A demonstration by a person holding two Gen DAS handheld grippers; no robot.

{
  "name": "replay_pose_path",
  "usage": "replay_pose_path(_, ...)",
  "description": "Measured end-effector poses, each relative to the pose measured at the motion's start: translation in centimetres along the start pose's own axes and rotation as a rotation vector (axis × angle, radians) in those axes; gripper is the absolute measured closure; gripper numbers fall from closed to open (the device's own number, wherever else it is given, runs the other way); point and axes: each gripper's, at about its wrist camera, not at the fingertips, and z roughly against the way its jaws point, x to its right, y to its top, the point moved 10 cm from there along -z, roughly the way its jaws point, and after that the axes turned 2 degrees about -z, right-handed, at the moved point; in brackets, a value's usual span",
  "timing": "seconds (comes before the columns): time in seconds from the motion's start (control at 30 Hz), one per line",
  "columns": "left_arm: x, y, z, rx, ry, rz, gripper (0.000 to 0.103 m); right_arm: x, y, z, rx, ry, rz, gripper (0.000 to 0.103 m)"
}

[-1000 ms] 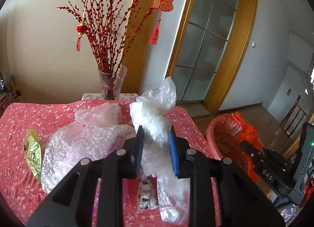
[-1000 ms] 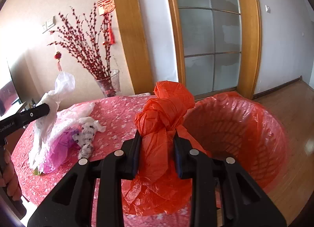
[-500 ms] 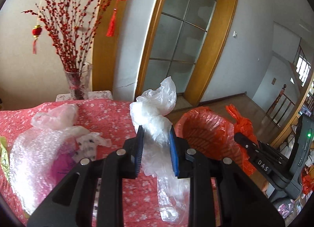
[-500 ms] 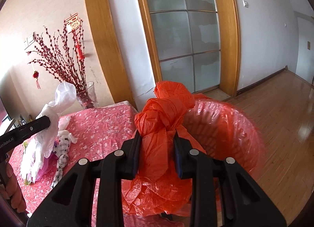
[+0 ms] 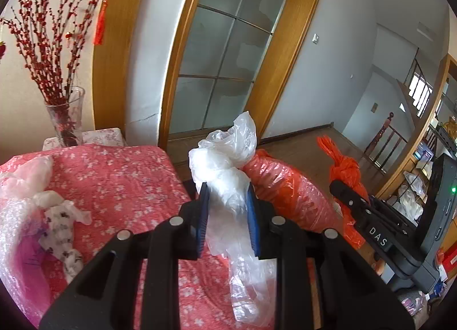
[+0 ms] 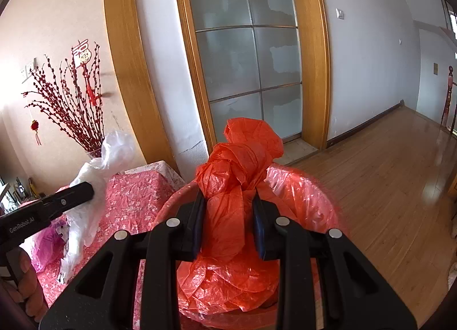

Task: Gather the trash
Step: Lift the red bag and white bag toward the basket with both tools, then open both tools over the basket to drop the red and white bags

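In the left wrist view, the left gripper (image 5: pixel 227 204) sits at centre frame, its blue pads closed narrowly on a crumpled clear plastic bag (image 5: pixel 225 175) that bunches above the fingers and trails down below them. Behind it to the right is the orange-lined bin (image 5: pixel 285 187); the red flowered tablecloth (image 5: pixel 120 175) fills the left, with bubble wrap (image 5: pixel 17 230) and a spotted scrap (image 5: pixel 60 233) at lower left. The right gripper (image 5: pixel 347 195) shows at the right edge. In the right wrist view, that gripper (image 6: pixel 228 215) pinches the knotted orange liner (image 6: pixel 237 175) at centre, fingers only slightly apart, above the bin (image 6: pixel 308 195). The clear bag (image 6: pixel 94 175) hangs at left.
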Motion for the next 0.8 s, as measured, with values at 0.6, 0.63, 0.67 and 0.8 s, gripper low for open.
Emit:
replay_pose_path(0.6,3.4,0.2,-5.7,-0.063,-0.076,-0.028,0.075,2.6,1.6,-1.3,0.011,-0.019,-0.029,0.073)
replay_pose_path(0.63,3.5,0.1,-6.0,-0.071,-0.078,-0.026,0.073,2.8,1.7,-1.5,0.009,-0.021,-0.029,0.072)
replay_pose_path(0.67,3.5,-0.1,-6.3,-0.076,-0.074,-0.024,0.07,2.8,1.7,-1.5,0.01,-0.018,-0.033,0.066)
replay_pose_path(0.8,3.2,-0.7,-7.0,-0.099,-0.061,-0.017,0.06,3.4,1.6,-1.5,0.011,-0.03,-0.052,0.054)
